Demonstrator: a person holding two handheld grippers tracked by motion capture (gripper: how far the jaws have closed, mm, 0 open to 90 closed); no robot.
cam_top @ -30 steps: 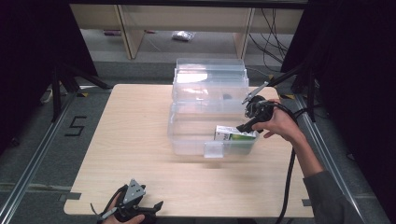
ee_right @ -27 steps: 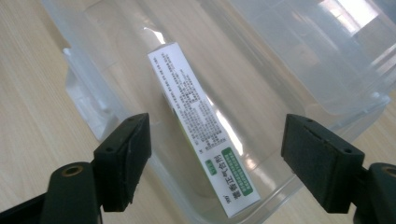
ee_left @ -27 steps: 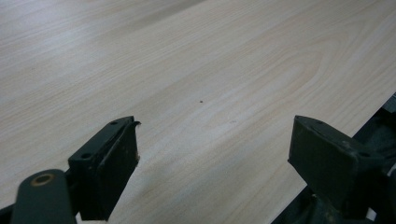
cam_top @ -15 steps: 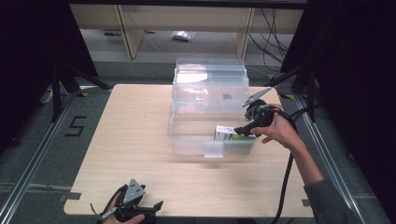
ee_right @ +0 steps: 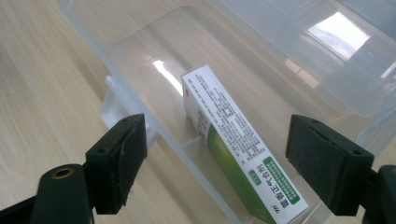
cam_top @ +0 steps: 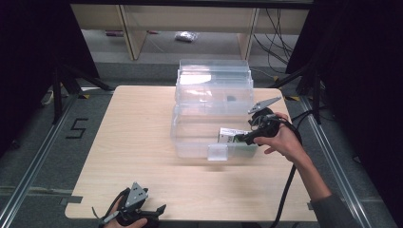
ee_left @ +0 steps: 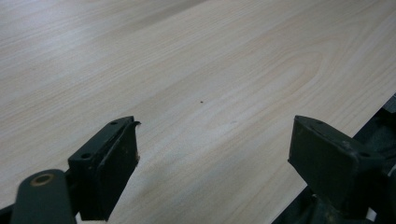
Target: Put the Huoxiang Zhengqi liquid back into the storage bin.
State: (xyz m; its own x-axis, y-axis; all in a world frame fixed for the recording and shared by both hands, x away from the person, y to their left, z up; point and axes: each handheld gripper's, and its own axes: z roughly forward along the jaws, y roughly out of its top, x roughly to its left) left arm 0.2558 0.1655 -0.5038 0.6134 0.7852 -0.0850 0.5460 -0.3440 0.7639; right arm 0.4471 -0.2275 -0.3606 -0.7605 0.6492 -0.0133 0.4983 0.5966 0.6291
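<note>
- Since one second ago, my right gripper has come lower and nearer to me, over the right near corner of the bin.
- Its jaws stand wide apart and hold nothing; in the right gripper view the box lies free between them, inside the bin.
- The box rests on the bin floor, close to the near wall, and it leans a little on its side.
- My left gripper rests at the near left edge of the table, as before, well apart from the bin. Its jaws are also apart, with bare wood between them.
- I judge that the placing is done: the box is in the bin and released.
- What is left, I think, is to pull the right gripper away. The lid stands open at the far side and may need closing.
</note>
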